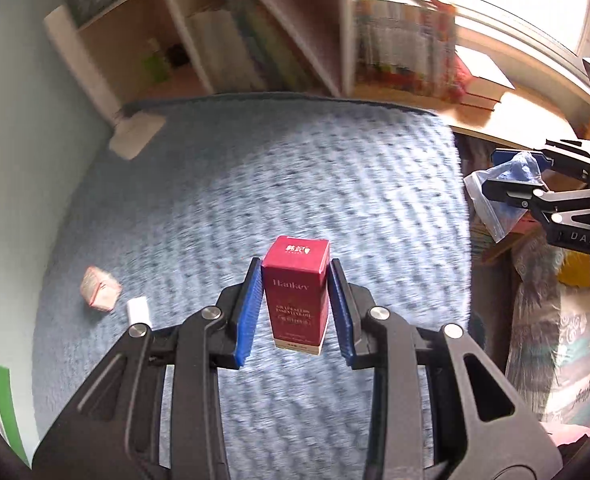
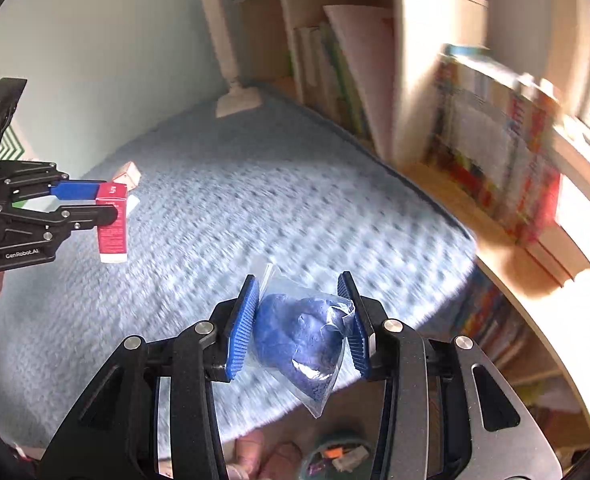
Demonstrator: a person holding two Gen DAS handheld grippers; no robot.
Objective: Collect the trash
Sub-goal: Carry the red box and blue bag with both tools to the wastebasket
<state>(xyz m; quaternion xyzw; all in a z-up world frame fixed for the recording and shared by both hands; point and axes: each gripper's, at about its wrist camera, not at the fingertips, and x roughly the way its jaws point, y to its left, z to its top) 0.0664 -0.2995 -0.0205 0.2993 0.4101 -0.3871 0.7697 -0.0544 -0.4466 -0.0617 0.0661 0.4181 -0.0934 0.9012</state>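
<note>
My left gripper (image 1: 295, 308) is shut on a red carton box (image 1: 298, 292) and holds it upright above the blue bedspread (image 1: 255, 184). The box also shows in the right wrist view (image 2: 113, 224), held by the left gripper (image 2: 107, 202). My right gripper (image 2: 301, 320) is shut on a clear plastic bag with a blue lump inside (image 2: 303, 336), lifted over the bed's near edge. In the left wrist view the right gripper (image 1: 503, 176) holds that bag (image 1: 507, 192) at the far right.
A small pink box (image 1: 99, 290) and a white piece (image 1: 139, 312) lie on the bedspread at the left. A bookshelf (image 2: 355, 72) with books lines the far side. A white wall (image 2: 95, 60) stands at the left. Cluttered floor items (image 2: 335, 456) lie below the bed edge.
</note>
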